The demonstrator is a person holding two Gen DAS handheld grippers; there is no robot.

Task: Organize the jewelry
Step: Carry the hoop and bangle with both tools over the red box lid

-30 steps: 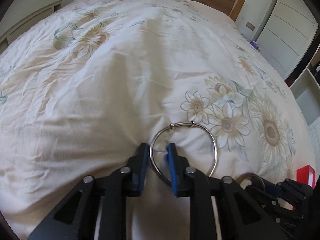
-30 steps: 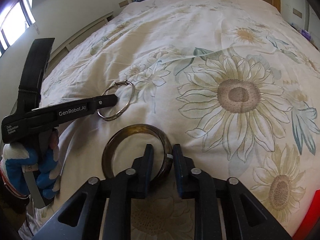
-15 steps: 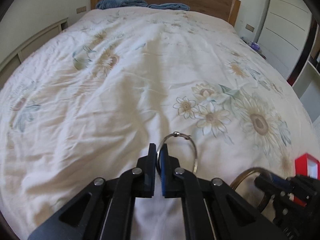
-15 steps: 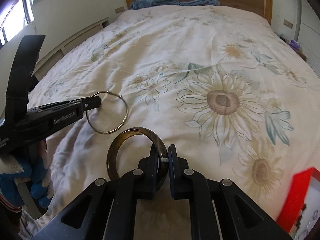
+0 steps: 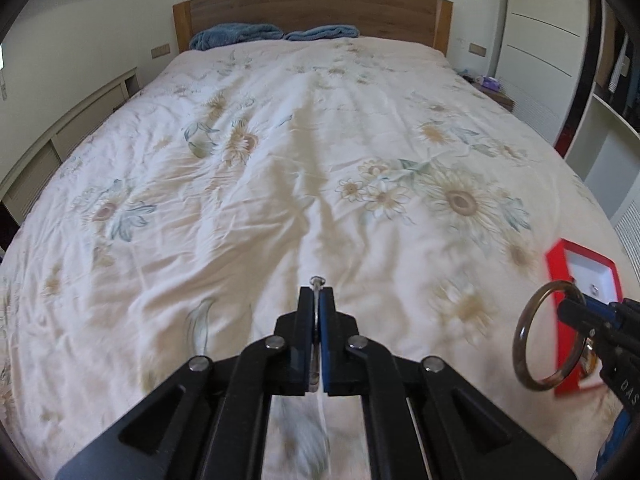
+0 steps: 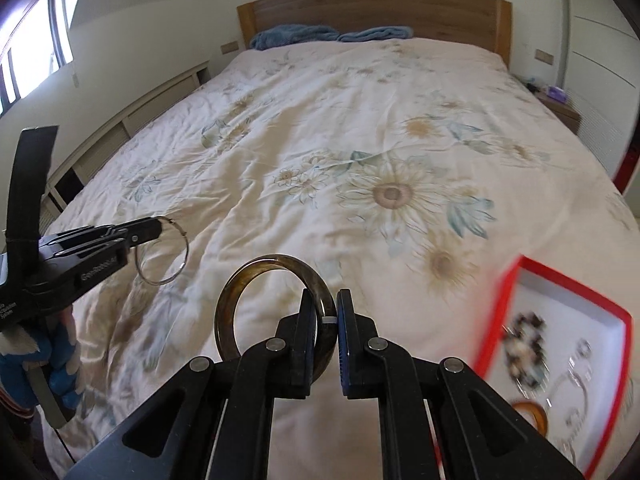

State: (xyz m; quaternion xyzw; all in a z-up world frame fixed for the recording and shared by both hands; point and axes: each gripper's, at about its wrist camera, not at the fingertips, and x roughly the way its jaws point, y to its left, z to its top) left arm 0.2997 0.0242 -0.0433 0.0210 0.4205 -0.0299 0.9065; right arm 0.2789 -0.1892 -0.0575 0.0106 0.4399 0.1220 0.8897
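Left wrist view: my left gripper point(image 5: 317, 294) is clamped on the wire bangle point(image 5: 317, 281), seen edge-on between the pads with only its clasp showing past the tips. Its jaws have just been closing, with the wire between them. Right wrist view shows the same bangle point(image 6: 163, 251) hanging free of the bed point(image 6: 360, 120), at left. My right gripper point(image 6: 323, 312) is pinched on the near rim of the amber bangle point(image 6: 248, 276), held upright and clear of the quilt; its jaws have also just been closing on that rim.

Change from one second ago: both bangles then lay on the quilt with the jaws parted around them. Both are now gripped and lifted, and both views show much more of the bed and headboard. The red box point(image 6: 560, 344), then only a sliver at the right edge, now sits at near right with beads and other pieces in its white tray.

Meaning for the task: pickup looks complete for both pieces. The remaining step, in my judgement, is carrying them right to the box and releasing each inside.
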